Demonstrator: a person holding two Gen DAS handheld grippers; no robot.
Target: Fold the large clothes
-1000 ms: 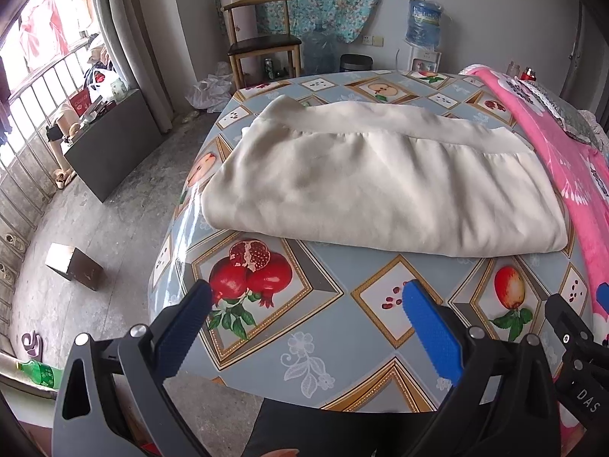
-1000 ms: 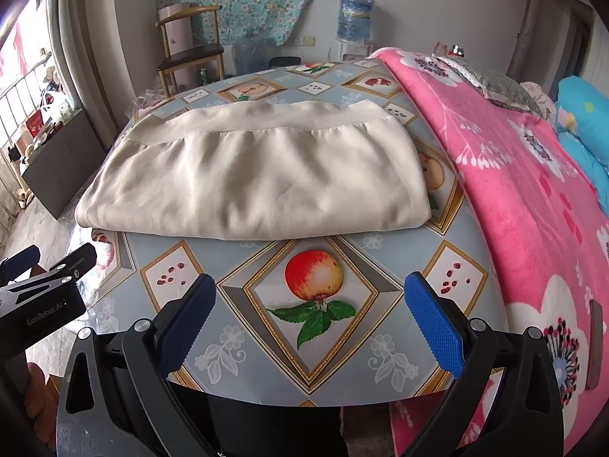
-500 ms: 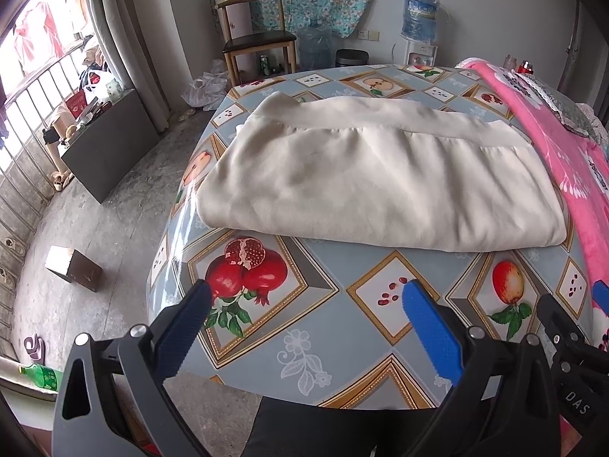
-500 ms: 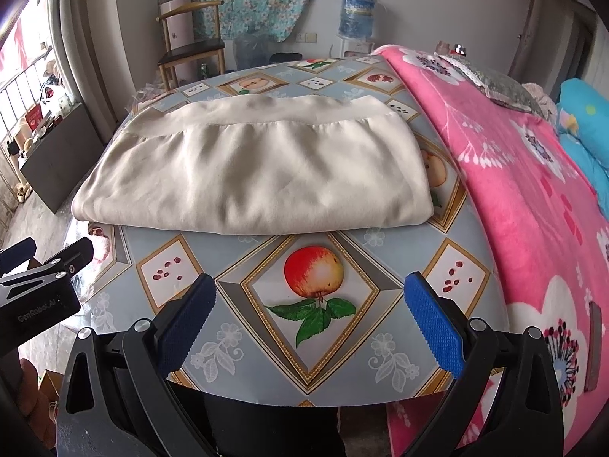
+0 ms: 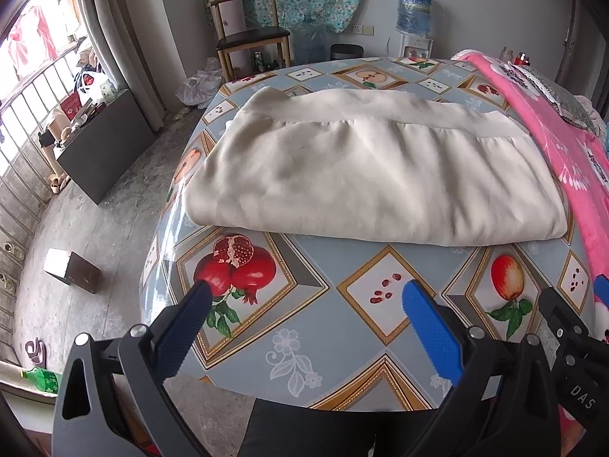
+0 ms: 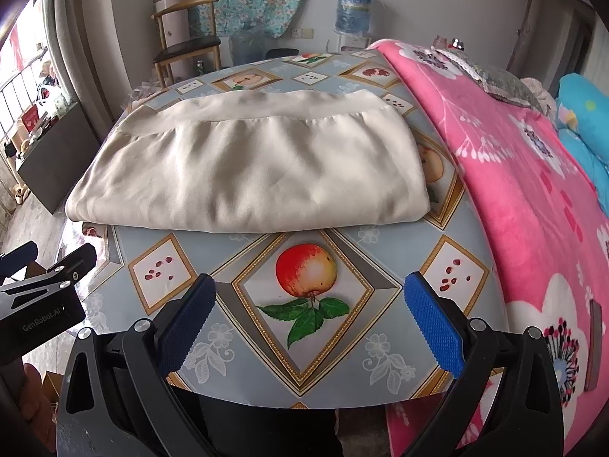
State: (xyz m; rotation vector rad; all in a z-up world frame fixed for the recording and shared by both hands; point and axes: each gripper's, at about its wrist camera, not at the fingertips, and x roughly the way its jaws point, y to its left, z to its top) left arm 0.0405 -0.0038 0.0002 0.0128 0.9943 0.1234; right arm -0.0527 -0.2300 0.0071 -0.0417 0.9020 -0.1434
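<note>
Fruit-print tablecloth (image 5: pixel 354 346) bears a folded cream garment (image 5: pixel 373 175) beside pink blanket (image 6: pixel 533 198); both grippers' jaws wide.

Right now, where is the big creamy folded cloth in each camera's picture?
Left wrist view: the cream folded cloth fills the middle, leaning right.
Right wrist view: the same cloth sits centre-left.
Shared landmark: the wooden chair with the dark seat behind the table, upper left in both.
</note>
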